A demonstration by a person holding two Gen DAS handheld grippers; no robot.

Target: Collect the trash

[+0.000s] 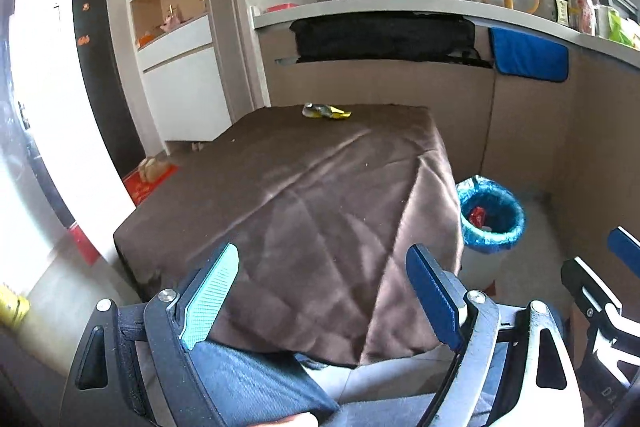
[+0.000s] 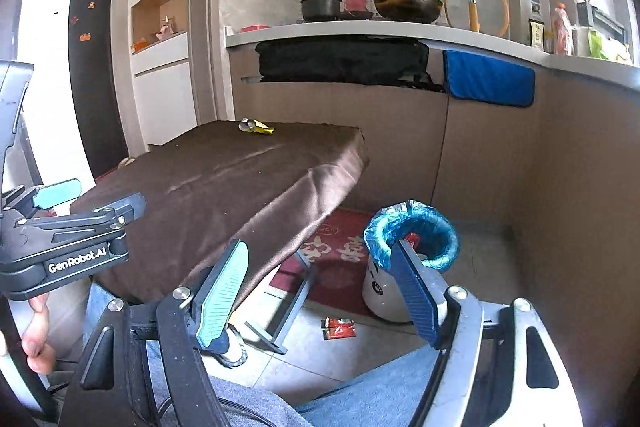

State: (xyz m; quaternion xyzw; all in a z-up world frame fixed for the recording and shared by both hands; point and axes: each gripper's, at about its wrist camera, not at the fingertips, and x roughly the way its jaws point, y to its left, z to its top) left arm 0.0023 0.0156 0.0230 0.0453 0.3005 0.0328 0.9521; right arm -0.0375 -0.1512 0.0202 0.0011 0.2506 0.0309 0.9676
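A crumpled yellow and silver wrapper (image 1: 326,111) lies at the far edge of the brown-clothed table (image 1: 304,195); it also shows in the right wrist view (image 2: 256,126). A white bin with a blue liner (image 1: 490,217) stands on the floor right of the table, with red trash inside; the right wrist view shows the bin (image 2: 412,239) too. A red wrapper (image 2: 339,328) lies on the floor by the bin. My left gripper (image 1: 320,275) is open and empty over the table's near edge. My right gripper (image 2: 320,275) is open and empty, low, near the bin.
A kitchen counter (image 1: 400,7) with a pot, a wok and a lid runs behind the table. A red mat (image 2: 340,251) lies on the floor under the table's corner. The person's legs in jeans are below both grippers. A table leg (image 2: 296,303) stands near the red wrapper.
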